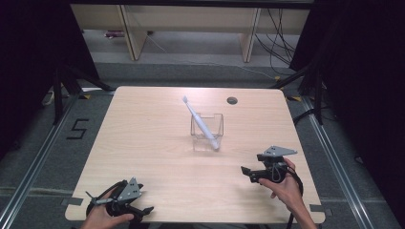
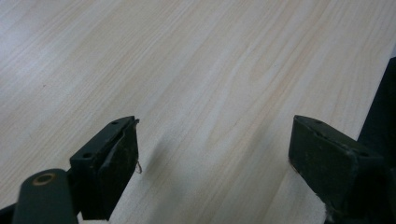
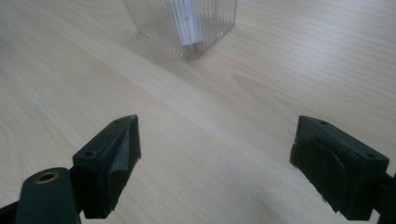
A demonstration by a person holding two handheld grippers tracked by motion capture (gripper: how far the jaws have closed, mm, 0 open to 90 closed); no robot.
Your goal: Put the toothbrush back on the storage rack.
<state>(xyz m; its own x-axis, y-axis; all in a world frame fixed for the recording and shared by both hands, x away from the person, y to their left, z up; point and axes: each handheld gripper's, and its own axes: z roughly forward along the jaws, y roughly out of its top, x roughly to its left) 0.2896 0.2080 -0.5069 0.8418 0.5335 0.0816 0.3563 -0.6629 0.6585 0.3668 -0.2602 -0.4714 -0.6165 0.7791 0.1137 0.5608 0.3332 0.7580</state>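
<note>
**Toothbrush parked in clear holder**

A "5" (image 1: 77, 129) is seen marked on floor, left of table (image 1: 143, 143). White toothbrush (image 1: 200, 123) is leaned in ribbed clear holder (image 1: 207, 131) at table centre. Left gripper (image 2: 215, 154) & right gripper (image 3: 217, 161) are held w/ jaws spread wide, nothing gripped

Quick count of what's out here: one wooden desk (image 1: 143, 143), and on it exactly one clear ribbed holder (image 1: 207, 131) with one white toothbrush (image 1: 200, 123) leaning in it. That's it for loose stuff, one of each. One round cable hole (image 1: 232, 100) in the desk near the far edge. Two grippers in play, the left gripper (image 1: 138, 210) and the right gripper (image 1: 248, 172), each with two black jaws, so four jaws total. Two hands on them, the left hand (image 1: 102, 217) and the right hand (image 1: 286, 188). One grey three-cornered plate per gripper, so two.
</note>
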